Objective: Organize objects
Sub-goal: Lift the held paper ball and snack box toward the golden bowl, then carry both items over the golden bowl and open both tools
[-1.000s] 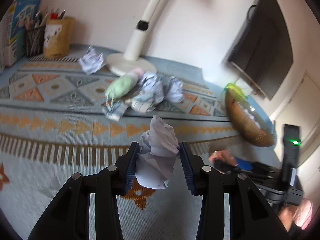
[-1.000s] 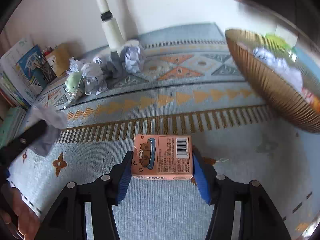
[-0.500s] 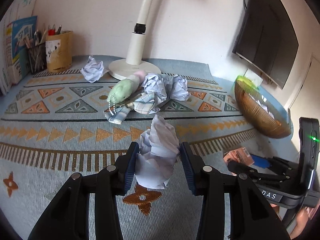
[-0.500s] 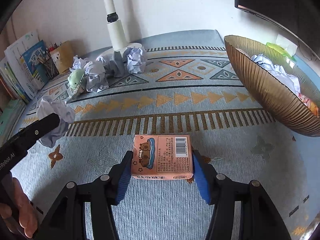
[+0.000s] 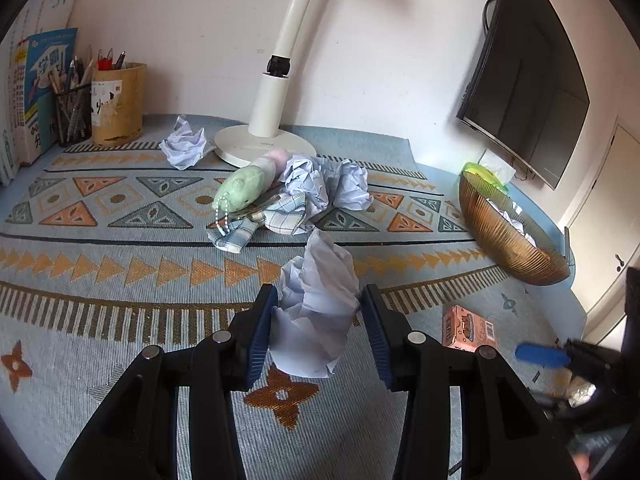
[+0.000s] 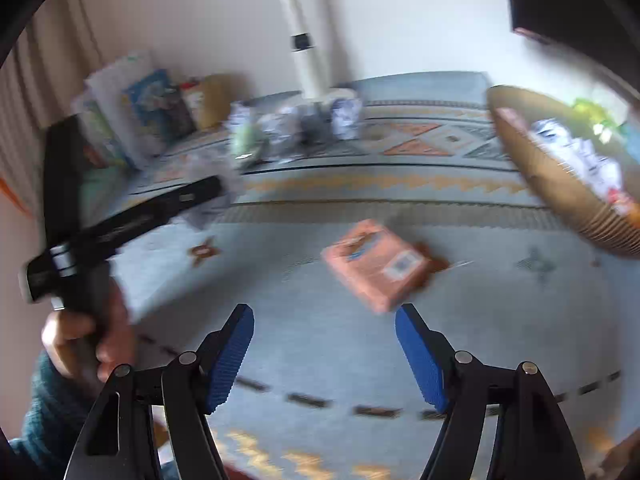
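The left gripper [image 5: 318, 326] was clamped on a crumpled paper ball [image 5: 316, 308], both blue pads pressing its sides, the wad standing up above the fingertips and hanging a little below them, clear of the patterned rug [image 5: 120, 280].

The right gripper [image 6: 325, 354] had just been opening; its jaws stood spread with nothing between them. The pink box [image 6: 376, 264] lay flat on the rug ahead of the fingertips, turned at an angle, its nearest corner just beyond the right-hand pad [image 6: 420, 364] and not touching it. In the left wrist view the same pink box [image 5: 469, 327] sat on the rug between the left gripper and the brown ribbed bowl [image 5: 508, 236], apart from both.

The right wrist view was motion-blurred. Further crumpled papers [image 5: 328, 184] and a green plush toy [image 5: 240, 192] lay heaped near the lamp base [image 5: 264, 146].
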Tool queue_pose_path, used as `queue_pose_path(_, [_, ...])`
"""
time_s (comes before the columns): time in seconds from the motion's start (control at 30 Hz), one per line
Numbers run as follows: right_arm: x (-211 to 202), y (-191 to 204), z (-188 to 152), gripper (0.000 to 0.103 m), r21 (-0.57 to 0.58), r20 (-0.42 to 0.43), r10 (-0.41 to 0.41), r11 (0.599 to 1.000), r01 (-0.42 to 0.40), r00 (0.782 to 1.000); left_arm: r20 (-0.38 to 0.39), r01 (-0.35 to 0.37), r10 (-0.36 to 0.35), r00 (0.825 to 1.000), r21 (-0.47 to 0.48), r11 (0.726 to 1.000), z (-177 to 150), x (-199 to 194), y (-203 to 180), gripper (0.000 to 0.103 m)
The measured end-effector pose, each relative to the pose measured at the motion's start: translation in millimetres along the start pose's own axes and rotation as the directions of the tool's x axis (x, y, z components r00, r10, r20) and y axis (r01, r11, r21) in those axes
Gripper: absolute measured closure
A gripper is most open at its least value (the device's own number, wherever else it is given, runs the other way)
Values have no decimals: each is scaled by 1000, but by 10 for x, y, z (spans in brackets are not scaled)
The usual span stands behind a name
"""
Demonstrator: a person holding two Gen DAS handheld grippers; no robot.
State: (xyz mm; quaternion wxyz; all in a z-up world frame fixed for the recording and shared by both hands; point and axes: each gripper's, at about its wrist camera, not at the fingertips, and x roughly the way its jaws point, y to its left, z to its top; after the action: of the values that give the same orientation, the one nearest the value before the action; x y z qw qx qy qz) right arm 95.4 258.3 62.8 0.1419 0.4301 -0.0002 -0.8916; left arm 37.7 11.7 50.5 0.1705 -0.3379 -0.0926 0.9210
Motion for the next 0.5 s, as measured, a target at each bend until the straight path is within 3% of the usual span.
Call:
queue_pose_path(0.2, [385, 39, 224, 31, -200, -40, -112, 975, 102, 993, -13, 6, -5, 1000, 16, 1000, 0, 18, -38, 62])
queue_pose_path(0.27, [475, 66, 264, 32, -249, -50, -117, 963, 101, 992, -21, 10, -10, 1000, 15, 1000, -2, 30, -36, 62])
queue_pose_path(0.33, [524, 78, 273, 42, -260, -54, -99, 962, 82, 994, -24, 13, -13, 1000, 8, 1000, -1, 36, -28, 62])
queue_pose_path(0.5, [424, 116, 156, 57, -208, -21, -103, 973, 97, 994, -24, 17, -17, 1000, -1, 1000, -6, 34, -19, 62])
